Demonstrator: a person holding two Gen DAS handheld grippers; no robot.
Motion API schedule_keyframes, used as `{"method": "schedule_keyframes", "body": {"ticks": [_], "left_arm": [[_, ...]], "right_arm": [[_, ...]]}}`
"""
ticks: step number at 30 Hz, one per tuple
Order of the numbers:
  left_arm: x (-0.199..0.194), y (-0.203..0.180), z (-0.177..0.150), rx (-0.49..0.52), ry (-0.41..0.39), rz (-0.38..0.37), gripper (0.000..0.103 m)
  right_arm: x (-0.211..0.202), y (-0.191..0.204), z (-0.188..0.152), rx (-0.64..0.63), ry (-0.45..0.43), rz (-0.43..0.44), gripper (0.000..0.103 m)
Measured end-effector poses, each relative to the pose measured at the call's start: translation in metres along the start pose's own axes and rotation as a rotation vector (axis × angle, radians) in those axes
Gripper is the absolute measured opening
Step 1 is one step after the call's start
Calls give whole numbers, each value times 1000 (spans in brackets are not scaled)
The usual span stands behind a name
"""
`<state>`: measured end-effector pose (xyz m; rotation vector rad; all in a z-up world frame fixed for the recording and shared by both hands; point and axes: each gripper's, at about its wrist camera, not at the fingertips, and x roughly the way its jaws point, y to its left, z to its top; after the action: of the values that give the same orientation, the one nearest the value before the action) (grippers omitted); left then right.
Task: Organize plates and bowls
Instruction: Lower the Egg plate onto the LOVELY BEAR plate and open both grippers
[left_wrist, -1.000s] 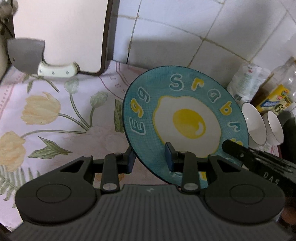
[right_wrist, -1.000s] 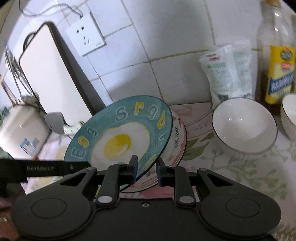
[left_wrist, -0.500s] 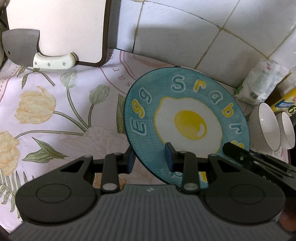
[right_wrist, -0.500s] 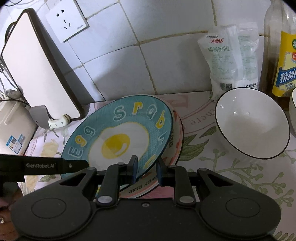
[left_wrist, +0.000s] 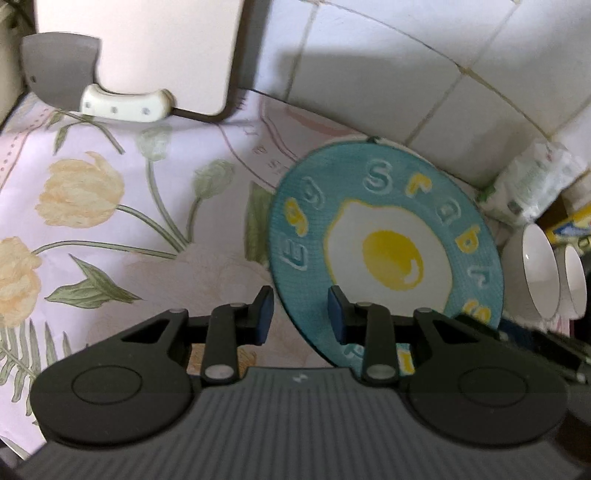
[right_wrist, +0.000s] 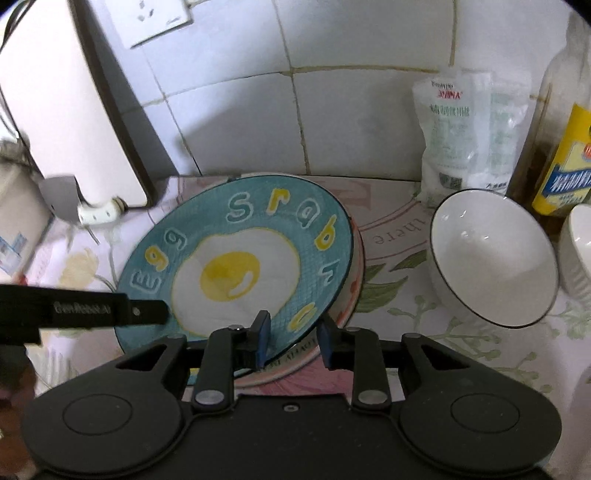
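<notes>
left gripper (left_wrist: 299, 317): parted around egg plate (left_wrist: 388, 251) rim, contact unclear | right gripper (right_wrist: 293, 338): parted, same rim between fingers

Plates, two: one blue egg plate (right_wrist: 240, 258) and one pink-rimmed plate (right_wrist: 352, 295) under it. White bowls, two: the nearer bowl (right_wrist: 495, 258) and a second bowl (right_wrist: 578, 251) at the frame edge. One cleaver (left_wrist: 92, 88); one cutting board (left_wrist: 147, 48); one white bag (right_wrist: 469, 133); one oil bottle (right_wrist: 565, 147); one wall socket (right_wrist: 155, 18). Claws, two: left claw (left_wrist: 299, 314), right claw (right_wrist: 293, 338).
</notes>
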<state>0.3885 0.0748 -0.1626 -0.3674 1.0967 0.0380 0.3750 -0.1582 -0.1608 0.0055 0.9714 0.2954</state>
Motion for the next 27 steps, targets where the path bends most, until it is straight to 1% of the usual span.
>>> {"method": "schedule_keyframes", "body": {"ticks": [1, 2, 6, 11, 13, 15, 18, 20, 21, 23, 27], "left_arm": [[0, 0, 0, -1, -9, -4, 23], [1, 1, 1, -2, -8, -12, 23], [3, -5, -3, 27, -10, 13, 22], [-1, -8, -9, 50, -34, 26, 22], [-7, -10, -13, 68, -66, 30, 22], [-18, -13, -20, 100, -119, 20, 26], [-31, -18, -28, 149, -135, 29, 27], [-41, -22, -32, 177, -145, 15, 33], [-47, -24, -34, 187, -151, 12, 35], [-59, -29, -39, 215, -165, 15, 41], [-83, -38, -46, 242, -165, 21, 43]], "right_arm": [[0, 1, -1, -3, 11, -9, 35], [0, 1, -1, 0, 13, -10, 35], [5, -3, -4, -6, -4, -30, 35], [8, -8, -9, 8, -42, -23, 36], [7, -11, -14, 7, -70, -4, 36], [0, -11, -19, -10, -105, 0, 36], [-17, -15, -27, 5, -153, 55, 36], [-28, -17, -31, 3, -182, 83, 37], [-34, -18, -33, -6, -195, 94, 39], [-45, -19, -35, -21, -215, 109, 41], [-71, -25, -38, -45, -233, 151, 50]]}}
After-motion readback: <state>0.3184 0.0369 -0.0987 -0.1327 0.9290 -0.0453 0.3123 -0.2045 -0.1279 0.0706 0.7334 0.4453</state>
